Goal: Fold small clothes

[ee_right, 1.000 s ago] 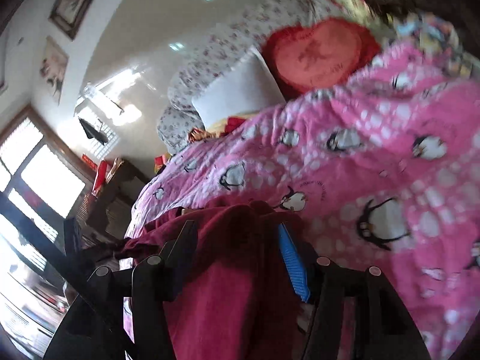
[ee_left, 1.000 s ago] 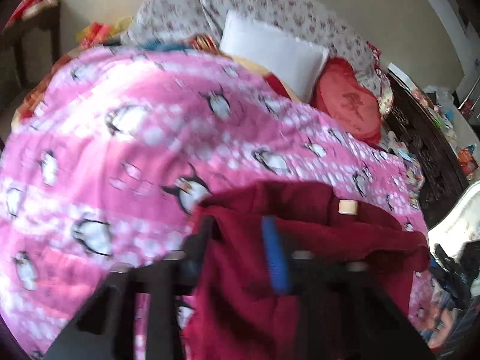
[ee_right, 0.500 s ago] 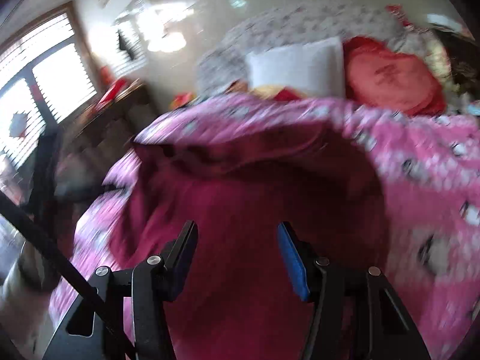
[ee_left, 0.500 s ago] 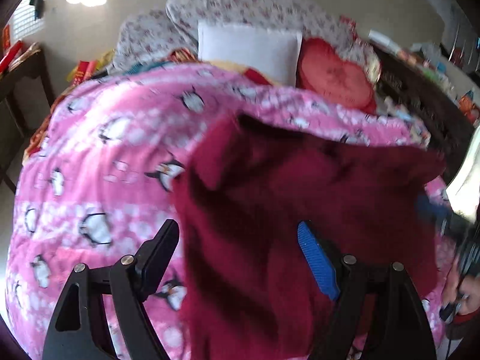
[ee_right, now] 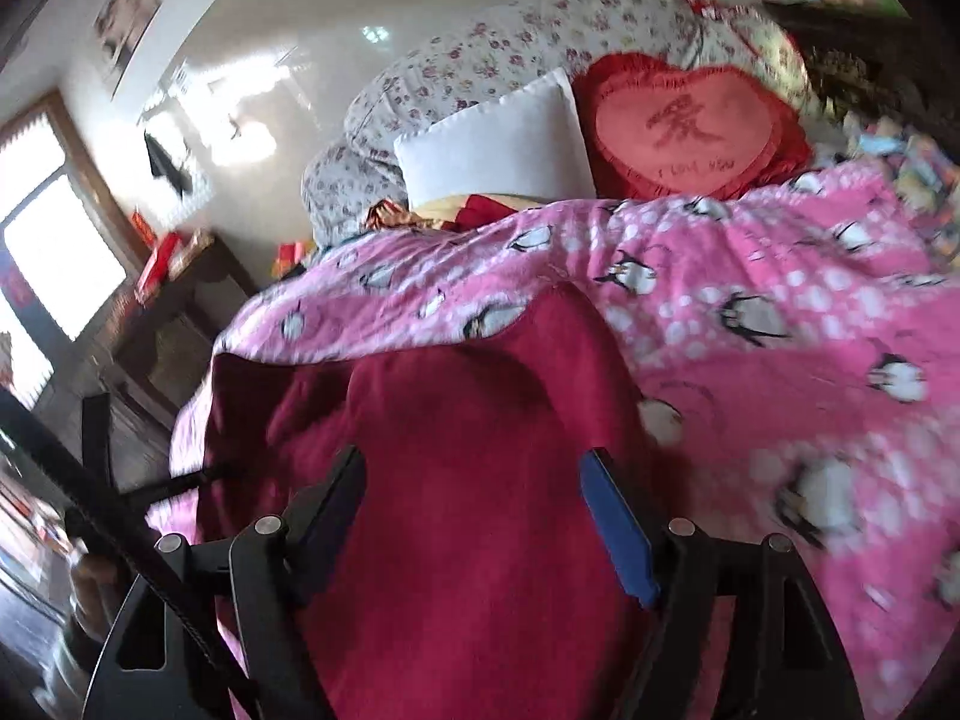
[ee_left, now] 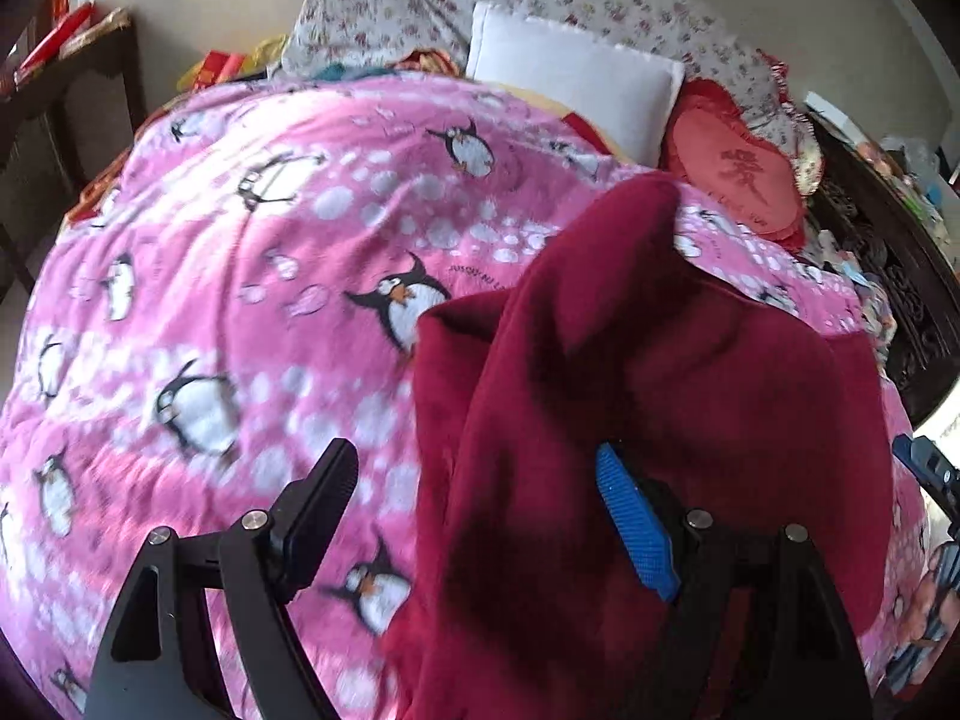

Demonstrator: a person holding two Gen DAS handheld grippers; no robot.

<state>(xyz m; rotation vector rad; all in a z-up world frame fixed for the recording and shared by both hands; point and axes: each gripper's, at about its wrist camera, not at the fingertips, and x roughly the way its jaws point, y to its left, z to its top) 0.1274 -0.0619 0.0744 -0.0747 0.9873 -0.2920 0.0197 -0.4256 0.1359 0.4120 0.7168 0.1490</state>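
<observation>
A dark red fleece garment (ee_left: 690,372) lies rumpled on the pink penguin blanket (ee_left: 240,300), one part folded up into a peak. My left gripper (ee_left: 474,510) is open above its left edge. Its blue pad (ee_left: 636,528) rests against the cloth and its black finger (ee_left: 318,498) hangs over bare blanket. In the right wrist view the same garment (ee_right: 480,408) spreads under my right gripper (ee_right: 474,510). That gripper's jaws are opening, with the cloth lying loose between and below them, and the pads do not press on it.
A white pillow (ee_left: 570,84), a red heart cushion (ee_left: 738,174) and floral bedding (ee_left: 600,0) sit at the head of the bed. A dark wooden table (ee_left: 60,90) stands to the left and carved dark furniture (ee_left: 888,276) to the right. Bright windows (ee_right: 48,252) are at the far left.
Both grippers were shut on the lifted garment. The left jaws opened first, then the right, and the garment has dropped onto the blanket. Both hands have shifted over the bed.
</observation>
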